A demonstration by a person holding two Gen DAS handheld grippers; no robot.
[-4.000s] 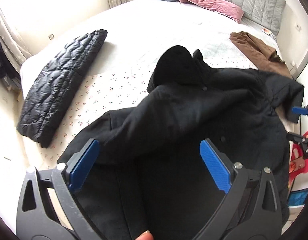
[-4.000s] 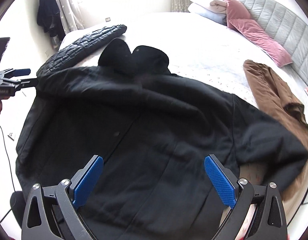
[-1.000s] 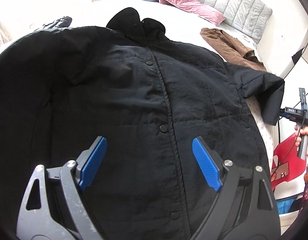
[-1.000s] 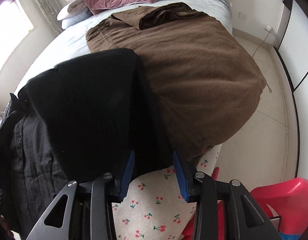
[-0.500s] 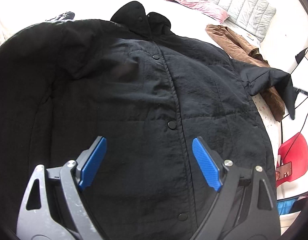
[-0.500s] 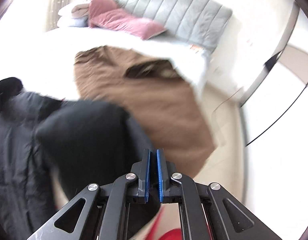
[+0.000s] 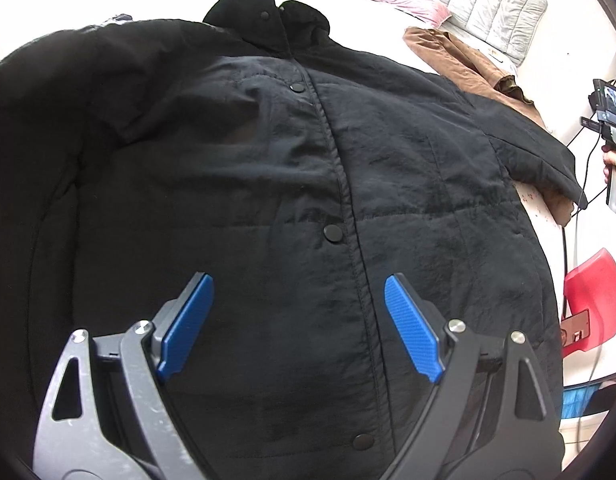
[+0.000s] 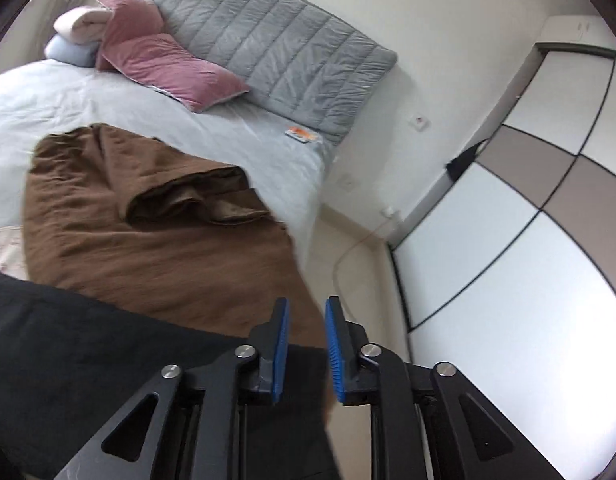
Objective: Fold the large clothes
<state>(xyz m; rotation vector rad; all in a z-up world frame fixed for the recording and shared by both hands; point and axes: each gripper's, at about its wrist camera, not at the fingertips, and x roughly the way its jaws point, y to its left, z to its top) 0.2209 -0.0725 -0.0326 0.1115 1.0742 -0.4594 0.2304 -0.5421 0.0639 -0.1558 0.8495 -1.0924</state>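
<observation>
Jacket (image 7: 268, 200), black and snapped shut, lies spread front-up across the bed (image 8: 48, 96), beside a brown garment (image 8: 148, 248). Left gripper (image 7: 298, 320) hovers over its near hem, jaws wide and empty. Right gripper (image 8: 306, 344) is opening, nothing pinched, above the sleeve (image 8: 88, 360).

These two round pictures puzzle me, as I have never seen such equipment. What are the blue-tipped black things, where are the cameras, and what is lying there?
A person holds a pair of hand-held tongs in each hand, and a wide-angle camera on each looks forward along its blue fingers. The left view looks down on a black coat spread buttoned on a bed, with the left tongs wide open above it and holding nothing. The right tongs are opening, nothing gripped; the coat's sleeve lies just below them. Their view shows a brown garment, a pink pillow and a grey headboard.
</observation>
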